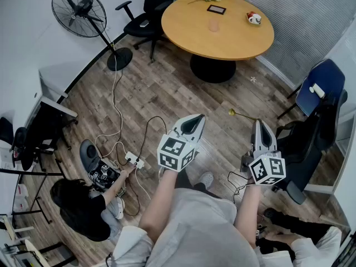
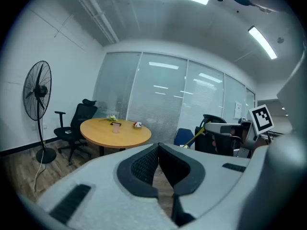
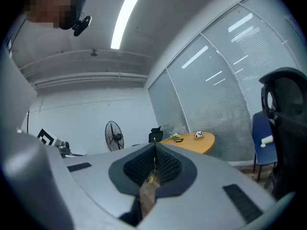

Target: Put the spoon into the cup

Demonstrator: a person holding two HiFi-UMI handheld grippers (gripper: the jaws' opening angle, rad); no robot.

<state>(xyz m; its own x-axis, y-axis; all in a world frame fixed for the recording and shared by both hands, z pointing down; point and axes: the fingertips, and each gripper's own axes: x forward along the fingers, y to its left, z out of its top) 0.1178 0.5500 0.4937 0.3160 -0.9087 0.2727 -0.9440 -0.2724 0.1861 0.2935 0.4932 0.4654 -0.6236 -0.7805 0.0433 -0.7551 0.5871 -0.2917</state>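
Carry step: you're holding the spoon (image 1: 242, 115) with the right gripper (image 1: 259, 123) jaws clamped on its handle. The left gripper (image 1: 194, 118) jaws are together and empty. You're standing well apart from the round table (image 1: 189, 32); next you'll likely be walking up to the cup (image 1: 214, 25) on it.

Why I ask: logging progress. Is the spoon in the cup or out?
Out. The spoon juts from the shut right gripper, far from the cup on the table.

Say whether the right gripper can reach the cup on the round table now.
Probably not yet: the right gripper, shut on the spoon, is far from the cup across open floor. Nothing blocks the way.
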